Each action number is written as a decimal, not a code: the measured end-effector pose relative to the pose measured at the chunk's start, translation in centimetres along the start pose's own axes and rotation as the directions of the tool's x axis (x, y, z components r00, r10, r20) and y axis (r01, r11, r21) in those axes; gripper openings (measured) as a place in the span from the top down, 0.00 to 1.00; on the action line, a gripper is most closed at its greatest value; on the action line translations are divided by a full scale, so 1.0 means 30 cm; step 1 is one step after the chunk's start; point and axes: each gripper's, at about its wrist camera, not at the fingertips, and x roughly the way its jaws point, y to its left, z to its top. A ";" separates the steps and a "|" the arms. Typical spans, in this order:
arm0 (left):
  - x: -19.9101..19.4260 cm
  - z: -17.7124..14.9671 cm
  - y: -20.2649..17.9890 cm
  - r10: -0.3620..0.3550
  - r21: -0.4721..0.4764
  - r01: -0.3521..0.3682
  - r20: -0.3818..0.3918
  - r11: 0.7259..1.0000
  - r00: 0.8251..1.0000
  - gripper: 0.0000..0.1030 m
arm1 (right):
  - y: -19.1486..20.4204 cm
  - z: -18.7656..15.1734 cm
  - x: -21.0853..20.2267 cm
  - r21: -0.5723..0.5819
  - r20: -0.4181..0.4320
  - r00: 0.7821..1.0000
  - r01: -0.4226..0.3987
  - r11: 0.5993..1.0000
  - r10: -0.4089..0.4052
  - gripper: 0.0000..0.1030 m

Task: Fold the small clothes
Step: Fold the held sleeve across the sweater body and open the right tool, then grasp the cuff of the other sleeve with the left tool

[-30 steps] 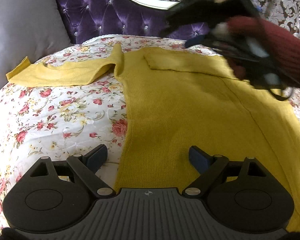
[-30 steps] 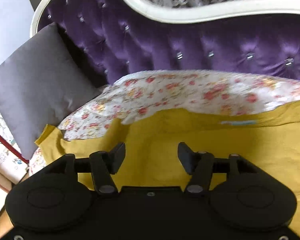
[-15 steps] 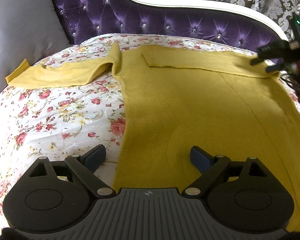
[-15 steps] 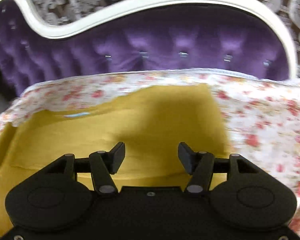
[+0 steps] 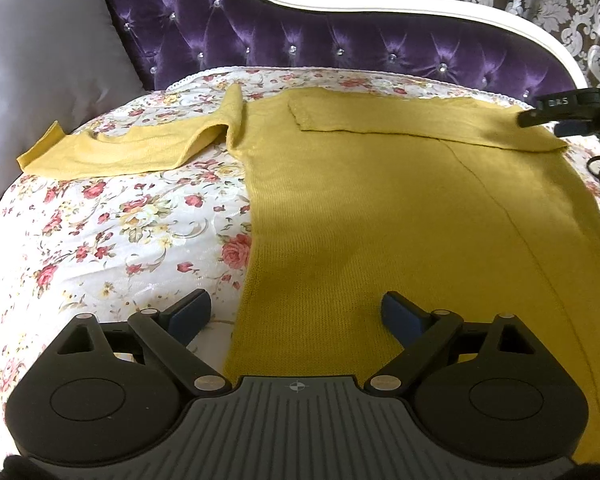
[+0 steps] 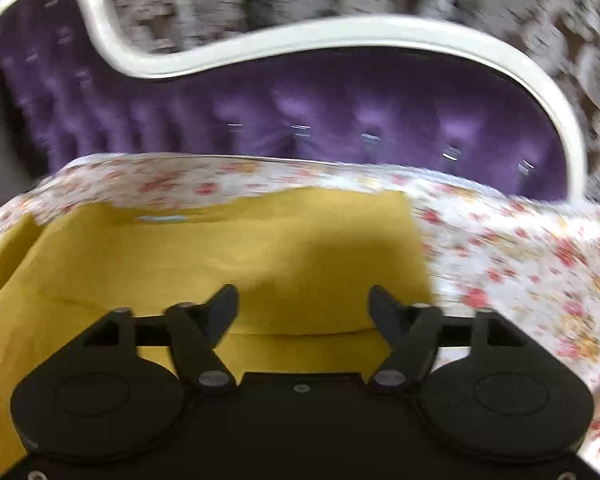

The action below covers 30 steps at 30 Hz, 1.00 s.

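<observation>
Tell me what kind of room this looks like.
Probably a bedroom or sitting room at home: a purple tufted headboard with a white frame, a floral bedspread with a yellow sweater laid out on it, and a grey pillow.

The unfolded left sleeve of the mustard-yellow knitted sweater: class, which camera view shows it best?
The left wrist view: the unfolded sleeve lies sharp and whole across the floral bedspread, cuff to shoulder. The right wrist view is motion-blurred and shows only a yellow sliver at its left edge, perhaps that sleeve.
</observation>
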 end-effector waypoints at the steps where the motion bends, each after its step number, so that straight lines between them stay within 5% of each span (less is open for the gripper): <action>1: -0.002 -0.002 -0.001 0.002 -0.001 -0.002 0.002 1.000 1.000 0.10 | 0.037 -0.012 -0.003 -0.024 0.001 1.000 -0.020 1.000 0.020 0.21; 8: -0.012 0.001 0.014 -0.023 -0.035 0.023 0.015 0.999 1.000 0.10 | 0.236 -0.126 0.052 -0.077 -0.054 0.988 -0.146 0.986 0.142 0.07; 12: -0.039 0.001 0.055 -0.114 -0.076 0.118 0.060 0.990 0.992 0.10 | 0.263 -0.167 0.050 -0.097 -0.013 0.993 -0.115 0.989 0.114 0.01; 17: -0.038 0.059 0.162 -0.126 -0.133 0.137 0.084 0.982 0.988 0.10 | 0.237 -0.174 0.050 -0.059 -0.014 0.993 -0.121 0.991 0.120 0.00; 24: 0.066 0.210 0.477 0.054 -0.253 -0.017 0.140 0.967 0.989 0.10 | 0.252 -0.176 0.057 -0.078 -0.019 0.993 -0.117 0.990 0.116 0.00; 30: 0.231 0.287 0.722 0.169 -0.318 -0.140 0.067 0.938 0.983 0.11 | 0.255 -0.179 0.056 -0.081 -0.018 0.994 -0.113 0.990 0.112 0.00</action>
